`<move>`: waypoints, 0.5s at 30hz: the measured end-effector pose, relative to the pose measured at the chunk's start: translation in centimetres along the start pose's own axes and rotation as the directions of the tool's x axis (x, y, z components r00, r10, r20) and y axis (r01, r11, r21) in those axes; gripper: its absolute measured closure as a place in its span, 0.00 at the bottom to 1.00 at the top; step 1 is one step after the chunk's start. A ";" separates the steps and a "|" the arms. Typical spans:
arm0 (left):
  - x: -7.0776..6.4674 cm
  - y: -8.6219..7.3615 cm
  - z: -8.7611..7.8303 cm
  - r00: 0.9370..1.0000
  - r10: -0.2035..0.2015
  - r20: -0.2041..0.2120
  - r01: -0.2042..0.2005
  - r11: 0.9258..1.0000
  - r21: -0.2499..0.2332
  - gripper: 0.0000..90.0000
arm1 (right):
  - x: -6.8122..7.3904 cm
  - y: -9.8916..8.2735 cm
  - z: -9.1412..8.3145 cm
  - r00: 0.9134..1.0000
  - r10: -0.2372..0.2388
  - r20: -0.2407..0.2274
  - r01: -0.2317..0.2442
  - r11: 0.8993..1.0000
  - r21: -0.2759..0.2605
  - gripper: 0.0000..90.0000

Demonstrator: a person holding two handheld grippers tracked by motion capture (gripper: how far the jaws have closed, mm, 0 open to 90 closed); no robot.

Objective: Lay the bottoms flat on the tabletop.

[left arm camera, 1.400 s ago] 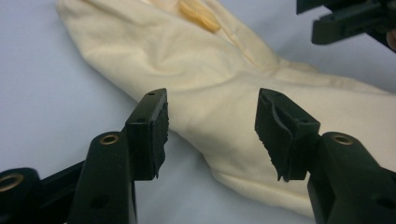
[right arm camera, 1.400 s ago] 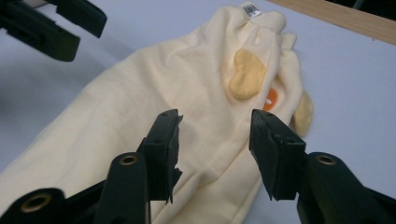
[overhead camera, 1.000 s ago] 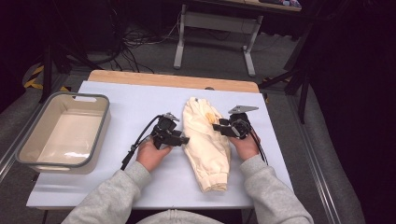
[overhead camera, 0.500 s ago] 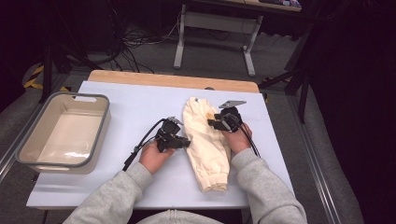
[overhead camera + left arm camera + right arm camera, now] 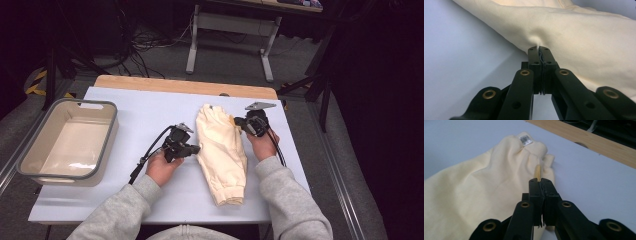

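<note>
Both grippers' fingers have just closed, pinching the cream garment (image 5: 221, 150); its label's (image 5: 526, 139) print is unreadable

A person in a light grey sweatshirt with ribbed cuffs at the wrists enters from six o'clock, carrying a black two-jaw tool in each hand. The left gripper (image 5: 192, 148) is a compact black block, with a black cable looping off toward eight o'clock. The right gripper (image 5: 240, 121) wears a grey three-cornered plate on top at twelve o'clock, and its own black cable trails toward five o'clock along the sleeve. Seen close up, both tools have matte black linkage arms set with round brass-coloured bushings, small dark screw holes and narrow squared tips, with thin dark padding between.
</note>
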State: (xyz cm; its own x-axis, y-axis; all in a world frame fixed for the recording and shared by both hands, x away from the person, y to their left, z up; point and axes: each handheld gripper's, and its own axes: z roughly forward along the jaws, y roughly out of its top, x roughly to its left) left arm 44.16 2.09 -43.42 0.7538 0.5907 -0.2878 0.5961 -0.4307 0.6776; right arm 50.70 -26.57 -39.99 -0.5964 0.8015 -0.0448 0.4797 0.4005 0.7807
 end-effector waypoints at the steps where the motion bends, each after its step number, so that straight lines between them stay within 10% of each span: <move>1: 0.0 0.0 0.0 1.000 0.008 0.005 -0.008 1.000 -0.003 0.98 | -0.3 0.0 -0.3 1.000 0.009 0.004 -0.009 1.000 -0.005 0.98; 15: -0.4 0.2 0.3 0.999 0.010 0.053 -0.009 1.000 -0.010 0.84 | -3.6 -1.7 -0.1 0.992 0.097 0.077 -0.102 0.992 0.070 0.96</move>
State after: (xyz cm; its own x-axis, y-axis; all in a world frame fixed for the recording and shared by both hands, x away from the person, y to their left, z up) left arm 44.02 1.57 -43.38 0.7734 0.5492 -0.3166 0.5863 -0.4296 0.6868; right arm 52.00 -30.21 -41.16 -0.4958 0.8683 -0.0167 0.5818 0.3463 0.7359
